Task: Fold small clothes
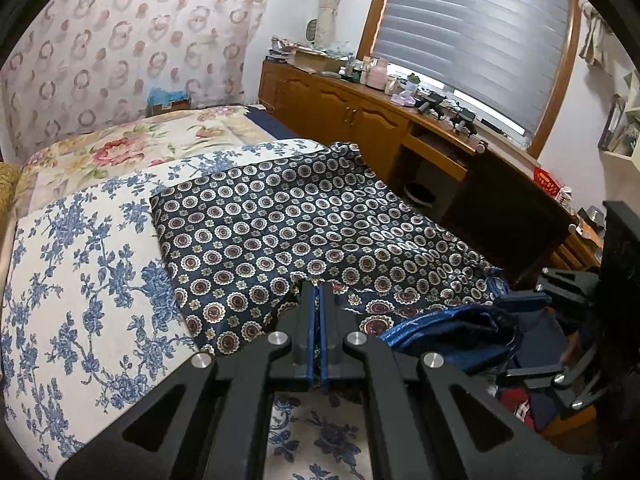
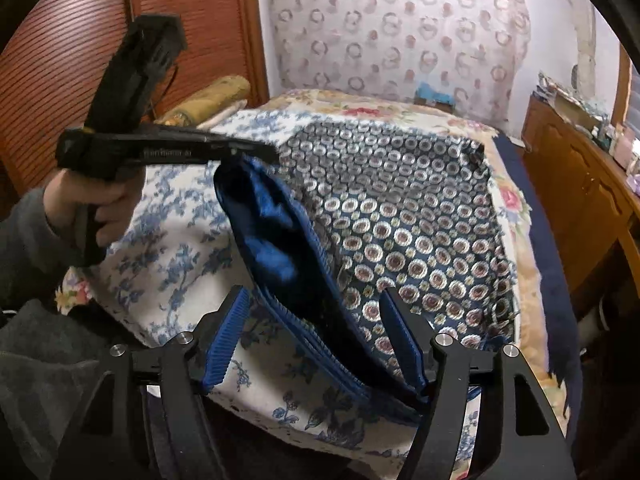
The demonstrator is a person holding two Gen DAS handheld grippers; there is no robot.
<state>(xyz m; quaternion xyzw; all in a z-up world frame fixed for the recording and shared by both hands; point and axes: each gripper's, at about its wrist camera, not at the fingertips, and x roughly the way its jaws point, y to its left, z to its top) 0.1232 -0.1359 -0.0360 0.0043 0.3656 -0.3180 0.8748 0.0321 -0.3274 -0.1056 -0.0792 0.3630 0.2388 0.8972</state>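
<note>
A dark blue garment with round medallion print [image 1: 304,224] lies spread on the bed; it also shows in the right wrist view [image 2: 400,208]. My left gripper [image 1: 319,288] is shut on its near edge and lifts that edge, showing the plain blue lining [image 2: 272,216]. The left gripper shows from the side in the right wrist view [image 2: 256,151]. My right gripper [image 2: 316,312] is open, its fingers on either side of the raised blue hem [image 2: 320,344]. It appears at the right edge of the left wrist view [image 1: 532,308].
The bed has a white cover with blue flowers [image 1: 80,264] and a floral quilt [image 1: 132,148] behind. A wooden cabinet [image 1: 344,108] with clutter runs along the right under a window blind [image 1: 472,28]. A yellow bolster [image 2: 208,96] lies by the wooden door.
</note>
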